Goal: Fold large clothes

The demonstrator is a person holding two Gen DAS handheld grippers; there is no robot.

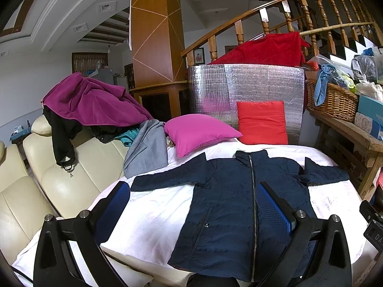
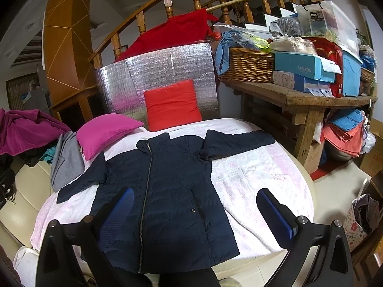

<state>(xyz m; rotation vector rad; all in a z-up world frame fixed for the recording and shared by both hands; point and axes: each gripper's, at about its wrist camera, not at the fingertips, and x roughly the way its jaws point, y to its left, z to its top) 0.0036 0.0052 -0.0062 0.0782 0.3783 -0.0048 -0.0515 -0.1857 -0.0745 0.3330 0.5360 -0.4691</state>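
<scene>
A navy jacket (image 1: 225, 205) lies flat on the white blanket (image 1: 153, 212); a wicker basket (image 2: 249, 64) holds clothes; left gripper (image 1: 191, 205) and right gripper (image 2: 194, 212) stand apart, empty.

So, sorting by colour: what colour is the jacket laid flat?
Dark navy jacket, silver zip; clearest in the right wrist view.

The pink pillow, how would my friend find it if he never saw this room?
Find the white blanket with the dark blue jacket spread on it. Behind the jacket's collar lie two pillows. The pink pillow lies tilted beside the grey garment; the red pillow stands against the silver sheet.
</scene>
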